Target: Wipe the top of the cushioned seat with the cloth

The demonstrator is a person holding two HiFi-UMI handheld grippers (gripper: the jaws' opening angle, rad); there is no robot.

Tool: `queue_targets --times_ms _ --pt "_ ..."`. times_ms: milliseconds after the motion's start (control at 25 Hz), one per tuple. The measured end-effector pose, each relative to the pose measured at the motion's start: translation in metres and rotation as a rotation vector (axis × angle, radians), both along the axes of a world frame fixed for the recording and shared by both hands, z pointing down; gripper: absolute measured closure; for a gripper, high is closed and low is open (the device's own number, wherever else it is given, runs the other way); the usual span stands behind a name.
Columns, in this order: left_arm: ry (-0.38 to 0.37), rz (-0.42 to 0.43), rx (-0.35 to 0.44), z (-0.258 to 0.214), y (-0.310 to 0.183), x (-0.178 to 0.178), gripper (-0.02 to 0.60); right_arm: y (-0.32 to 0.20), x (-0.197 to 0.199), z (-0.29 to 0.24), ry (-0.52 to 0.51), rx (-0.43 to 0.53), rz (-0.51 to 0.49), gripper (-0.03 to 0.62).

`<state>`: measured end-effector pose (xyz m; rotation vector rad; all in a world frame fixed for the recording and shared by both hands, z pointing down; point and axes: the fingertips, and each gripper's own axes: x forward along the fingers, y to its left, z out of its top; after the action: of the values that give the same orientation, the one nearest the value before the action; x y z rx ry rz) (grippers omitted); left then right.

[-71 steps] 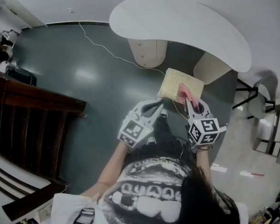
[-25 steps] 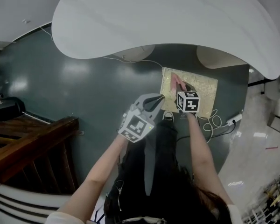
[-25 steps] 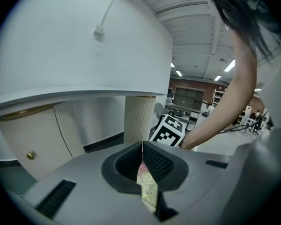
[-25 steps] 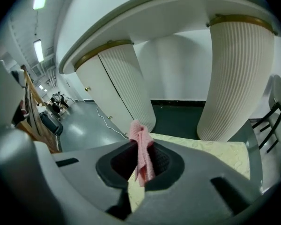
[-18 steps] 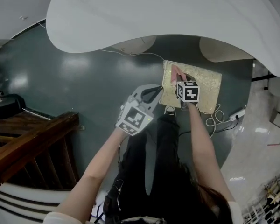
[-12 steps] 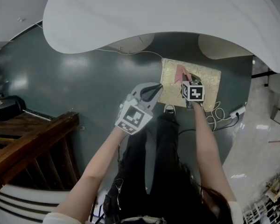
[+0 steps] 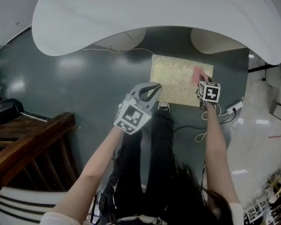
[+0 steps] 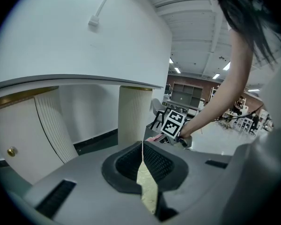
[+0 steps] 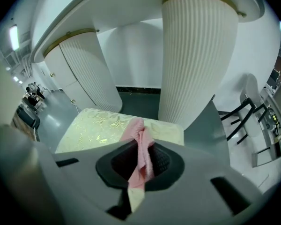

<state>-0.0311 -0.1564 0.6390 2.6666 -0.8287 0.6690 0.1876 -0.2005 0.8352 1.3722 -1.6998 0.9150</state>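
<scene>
Right gripper [image 9: 139, 165]: my jaws are clamped on the pink cloth [image 9: 139, 139].
Left gripper [image 7: 150, 91]: closed, empty, mid-frame.
Seat [image 7: 173, 76]: upper right of centre; the cloth is at its right end.
Risk: I may sweep off that edge; the bunched cloth could skip patches.

The grey right gripper [image 9: 140, 165] clamps a pink cloth [image 9: 137, 131], whose free end lies on the pale yellow, leaf-patterned cushioned seat [image 9: 96, 129]. White ribbed columns [image 9: 196, 55] stand behind on dark green floor [image 9: 140, 105].

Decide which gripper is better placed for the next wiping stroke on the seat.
Right. The right gripper grips the pink cloth on the cushioned seat; the left gripper is shut, empty, at the seat's edge.
</scene>
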Motion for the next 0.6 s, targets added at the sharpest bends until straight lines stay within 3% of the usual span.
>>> queue_targets --times_ms 360,600 --pt "-0.001 0.006 -0.010 0.003 0.004 0.026 0.575 0.008 0.069 -0.001 0.070 -0.018 0.018 0.582" --pt "-0.014 -0.017 -0.021 0.000 0.005 0.021 0.575 0.003 0.053 -0.021 0.025 0.029 -0.009 0.582"
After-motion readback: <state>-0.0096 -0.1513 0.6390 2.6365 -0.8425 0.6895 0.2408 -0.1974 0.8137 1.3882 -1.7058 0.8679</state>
